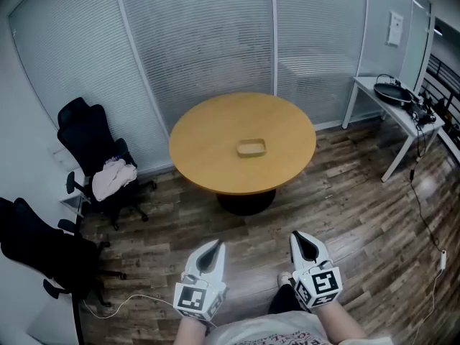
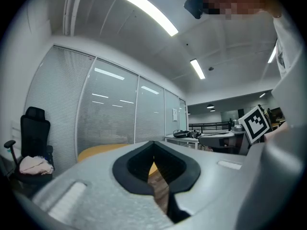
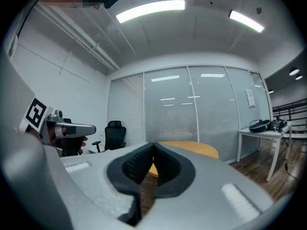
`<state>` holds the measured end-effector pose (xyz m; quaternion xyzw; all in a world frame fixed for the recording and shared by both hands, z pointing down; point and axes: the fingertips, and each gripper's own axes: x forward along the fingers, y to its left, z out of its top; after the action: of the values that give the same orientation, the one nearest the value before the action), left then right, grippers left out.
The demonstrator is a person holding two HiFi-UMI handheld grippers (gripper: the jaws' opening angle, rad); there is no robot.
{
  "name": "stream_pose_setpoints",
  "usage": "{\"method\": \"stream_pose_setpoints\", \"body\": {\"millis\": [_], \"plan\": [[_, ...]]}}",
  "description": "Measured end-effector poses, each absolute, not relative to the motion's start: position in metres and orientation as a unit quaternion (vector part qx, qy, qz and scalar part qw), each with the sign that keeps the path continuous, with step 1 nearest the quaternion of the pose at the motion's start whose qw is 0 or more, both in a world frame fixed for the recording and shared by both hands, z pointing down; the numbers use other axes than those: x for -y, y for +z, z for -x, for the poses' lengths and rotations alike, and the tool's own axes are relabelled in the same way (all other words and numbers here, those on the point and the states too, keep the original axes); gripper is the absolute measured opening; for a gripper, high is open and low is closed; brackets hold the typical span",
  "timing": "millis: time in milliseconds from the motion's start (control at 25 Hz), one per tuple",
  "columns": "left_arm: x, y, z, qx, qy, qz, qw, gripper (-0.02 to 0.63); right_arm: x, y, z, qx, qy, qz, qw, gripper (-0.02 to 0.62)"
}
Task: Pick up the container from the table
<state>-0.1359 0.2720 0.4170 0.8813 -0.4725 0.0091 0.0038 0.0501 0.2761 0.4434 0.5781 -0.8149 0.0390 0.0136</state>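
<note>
Container (image 1: 251,148): centre of round table (image 1: 201,160), long axis crosswise; well ahead of left gripper (image 1: 213,246) and right gripper (image 1: 299,237), equally near, both pinched together, empty.

Container (image 1: 251,148) too small to tell its contents, round table (image 3: 194,148) mostly hidden behind fingers (image 3: 180,174)

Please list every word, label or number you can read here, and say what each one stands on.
No text reads clearly.
Shirt print: cut off at the frame's edge, unreadable.
White wall notice: too small to read.
Marker cubes: square patterns only, no words.
</note>
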Motion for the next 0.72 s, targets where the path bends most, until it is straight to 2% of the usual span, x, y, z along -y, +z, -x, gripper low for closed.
{"method": "stream_pose_setpoints", "body": {"millis": [480,720], "plan": [[-0.139,0.406,0.021,0.527,0.006,-0.85,-0.004,0.003,-0.121,0.443,-0.188,0.827,0.049,-0.561,0.011,0.002],[-0.104,0.405,-0.023,0.537,0.009,-0.843,-0.002,0.003,-0.075,0.437,-0.222,0.843,0.045,-0.535,0.017,0.002]]}}
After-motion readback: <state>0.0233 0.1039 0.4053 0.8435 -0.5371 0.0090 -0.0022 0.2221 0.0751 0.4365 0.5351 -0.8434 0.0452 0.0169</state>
